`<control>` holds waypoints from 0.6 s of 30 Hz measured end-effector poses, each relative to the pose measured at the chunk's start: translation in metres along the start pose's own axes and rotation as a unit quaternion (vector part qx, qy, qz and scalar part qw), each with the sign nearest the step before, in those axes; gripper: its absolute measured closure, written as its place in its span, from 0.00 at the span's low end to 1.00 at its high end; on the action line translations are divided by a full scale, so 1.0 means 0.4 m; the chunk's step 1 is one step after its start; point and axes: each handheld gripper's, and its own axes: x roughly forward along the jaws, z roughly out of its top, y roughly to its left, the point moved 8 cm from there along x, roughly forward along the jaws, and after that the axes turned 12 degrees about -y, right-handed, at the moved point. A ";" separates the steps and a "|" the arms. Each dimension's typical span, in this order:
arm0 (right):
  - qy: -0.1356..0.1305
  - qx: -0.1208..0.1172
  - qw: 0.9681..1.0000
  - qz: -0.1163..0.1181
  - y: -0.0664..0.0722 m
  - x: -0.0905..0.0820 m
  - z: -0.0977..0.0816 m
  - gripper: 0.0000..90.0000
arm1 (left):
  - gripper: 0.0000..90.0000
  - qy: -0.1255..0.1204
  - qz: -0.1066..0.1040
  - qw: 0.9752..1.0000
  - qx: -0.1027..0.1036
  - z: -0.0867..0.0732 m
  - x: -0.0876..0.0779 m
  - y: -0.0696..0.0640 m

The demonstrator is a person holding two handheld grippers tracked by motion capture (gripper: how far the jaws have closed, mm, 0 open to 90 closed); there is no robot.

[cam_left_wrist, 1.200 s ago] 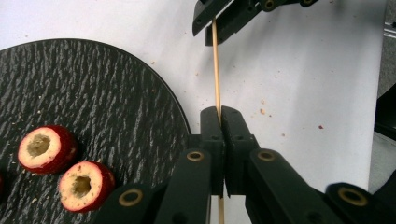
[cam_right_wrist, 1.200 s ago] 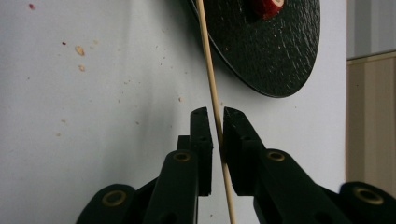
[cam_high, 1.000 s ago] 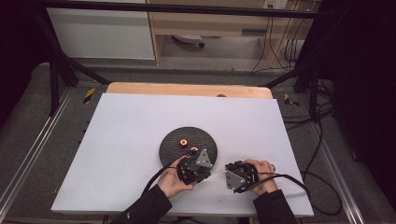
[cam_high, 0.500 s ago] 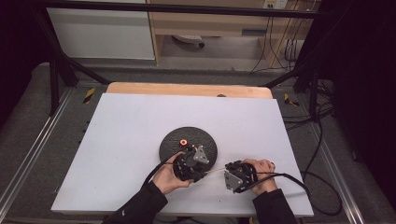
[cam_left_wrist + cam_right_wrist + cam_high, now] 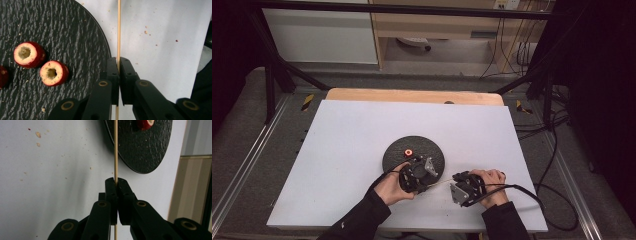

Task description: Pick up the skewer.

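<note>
From above, a round black plate [image 5: 413, 155] sits mid-table with a red fruit piece [image 5: 409, 152] on it at about eleven o'clock. At five o'clock of it, the left gripper [image 5: 426, 170] and right gripper [image 5: 455, 186] share a thin wooden skewer [image 5: 442, 181].

Left gripper view: jaws pinched on the skewer [image 5: 118, 30]; two cored red pieces [image 5: 54, 73] lie on the plate [image 5: 62, 32].

Right gripper view: jaws clamped on the skewer [image 5: 115, 152] too.

No legible writing anywhere.

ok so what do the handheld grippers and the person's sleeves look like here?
Both the left gripper and the right gripper are black, each with a grey three-cornered plate on top. Their fingers are black with brass-coloured pivot rings. A black cable trails from the right one. Sleeves are black.
</note>
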 end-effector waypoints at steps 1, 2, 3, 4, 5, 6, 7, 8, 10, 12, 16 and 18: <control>-0.002 0.002 1.000 0.000 0.001 0.000 0.001 0.98 | 0.97 0.002 0.001 1.000 -0.001 -0.001 0.000 -0.001; -0.002 0.000 1.000 0.000 0.000 -0.001 0.002 0.98 | 0.97 0.003 0.001 1.000 0.000 -0.002 0.000 -0.002; -0.003 -0.001 1.000 0.000 0.000 -0.001 0.003 0.98 | 0.97 0.005 0.002 1.000 0.001 -0.002 0.001 -0.003; -0.002 -0.001 1.000 0.000 0.001 -0.001 0.003 0.98 | 0.97 0.007 0.003 1.000 0.004 -0.003 0.002 -0.004; -0.002 0.000 1.000 -0.001 0.001 -0.001 0.004 0.98 | 0.98 0.010 0.006 1.000 0.007 -0.003 0.002 -0.005; 0.000 0.001 1.000 -0.002 0.001 -0.002 0.004 0.98 | 0.98 0.009 0.008 1.000 0.007 -0.004 0.003 -0.007; -0.001 0.000 1.000 -0.001 0.000 -0.001 0.005 0.98 | 0.98 0.010 0.009 1.000 0.007 -0.004 0.003 -0.008; -0.001 0.001 1.000 -0.001 0.000 -0.001 0.005 0.98 | 0.98 0.011 0.011 1.000 0.008 -0.004 0.003 -0.008; -0.003 0.008 1.000 -0.004 -0.002 0.000 0.005 0.97 | 0.98 0.005 0.011 1.000 0.004 -0.004 0.003 -0.008; -0.009 0.022 1.000 -0.006 -0.006 -0.002 0.005 0.92 | 0.98 0.003 0.014 1.000 0.005 -0.005 -0.001 -0.004; -0.019 0.097 0.995 -0.025 -0.019 -0.010 -0.003 0.71 | 0.98 0.002 0.023 1.000 -0.001 -0.016 -0.016 0.006; -0.031 0.147 0.988 -0.045 -0.027 -0.019 -0.012 0.61 | 0.98 -0.003 0.028 1.000 -0.002 -0.025 -0.025 0.013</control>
